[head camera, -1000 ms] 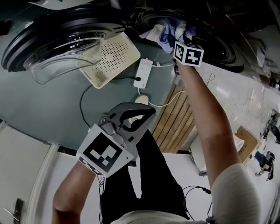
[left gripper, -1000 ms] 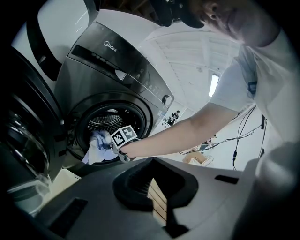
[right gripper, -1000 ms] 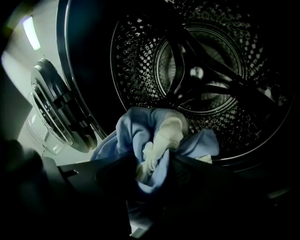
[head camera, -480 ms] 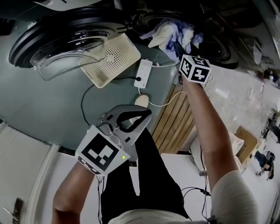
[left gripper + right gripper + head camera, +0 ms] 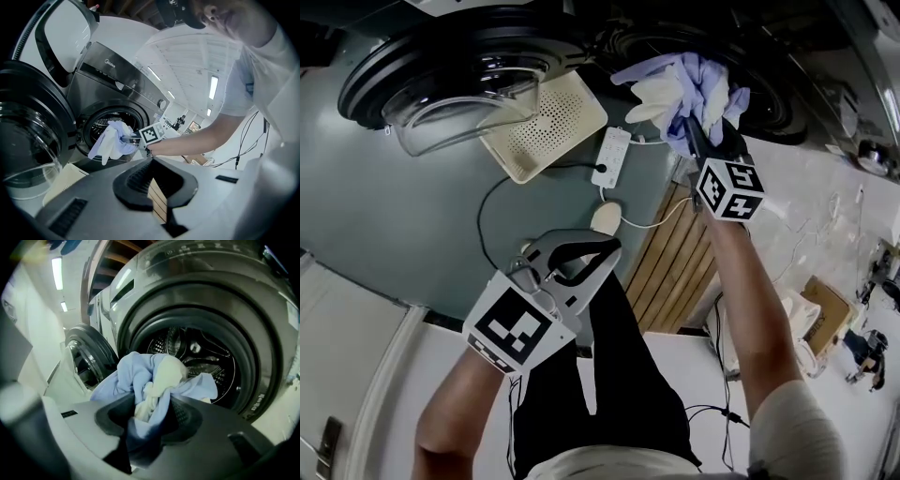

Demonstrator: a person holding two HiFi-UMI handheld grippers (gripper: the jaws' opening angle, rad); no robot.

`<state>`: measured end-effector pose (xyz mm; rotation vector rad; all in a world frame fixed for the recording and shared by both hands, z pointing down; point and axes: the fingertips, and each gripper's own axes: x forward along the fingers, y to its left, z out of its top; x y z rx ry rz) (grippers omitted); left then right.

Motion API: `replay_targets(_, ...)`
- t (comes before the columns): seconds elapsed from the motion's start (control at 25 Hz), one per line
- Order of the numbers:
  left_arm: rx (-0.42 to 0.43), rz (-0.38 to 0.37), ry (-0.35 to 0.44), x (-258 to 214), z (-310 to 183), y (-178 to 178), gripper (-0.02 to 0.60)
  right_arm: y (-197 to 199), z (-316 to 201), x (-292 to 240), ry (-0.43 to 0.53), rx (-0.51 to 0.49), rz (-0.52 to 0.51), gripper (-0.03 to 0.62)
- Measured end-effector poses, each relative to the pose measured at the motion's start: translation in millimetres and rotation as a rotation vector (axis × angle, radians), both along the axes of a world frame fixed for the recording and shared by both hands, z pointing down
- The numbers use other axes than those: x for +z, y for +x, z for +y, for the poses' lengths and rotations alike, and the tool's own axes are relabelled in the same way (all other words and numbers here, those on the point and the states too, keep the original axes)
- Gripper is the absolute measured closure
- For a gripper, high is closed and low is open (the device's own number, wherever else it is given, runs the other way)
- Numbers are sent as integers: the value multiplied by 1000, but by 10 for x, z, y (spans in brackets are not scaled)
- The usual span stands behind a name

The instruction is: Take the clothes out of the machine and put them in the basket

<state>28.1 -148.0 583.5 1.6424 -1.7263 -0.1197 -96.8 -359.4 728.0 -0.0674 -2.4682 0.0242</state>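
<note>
Right gripper [image 5: 151, 414] clamped on bundled blue and white clothes [image 5: 140, 376] just outside the machine's drum opening [image 5: 206, 357]; left gripper [image 5: 157, 185] nearer, jaws together, empty.

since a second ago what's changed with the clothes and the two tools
The right tool, still shut on the bundle of pale blue and cream clothes, has drawn it out of the dark washing machine drum toward the person. The left tool stays shut and empty, barely shifted. The cream perforated basket is unmoved.
</note>
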Motion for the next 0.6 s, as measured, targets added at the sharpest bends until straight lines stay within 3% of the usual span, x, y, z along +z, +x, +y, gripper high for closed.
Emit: replay_targets(0.6,-69,-10,7,-126,422,242,583,313,1037,-554,-62,-198,-59,421)
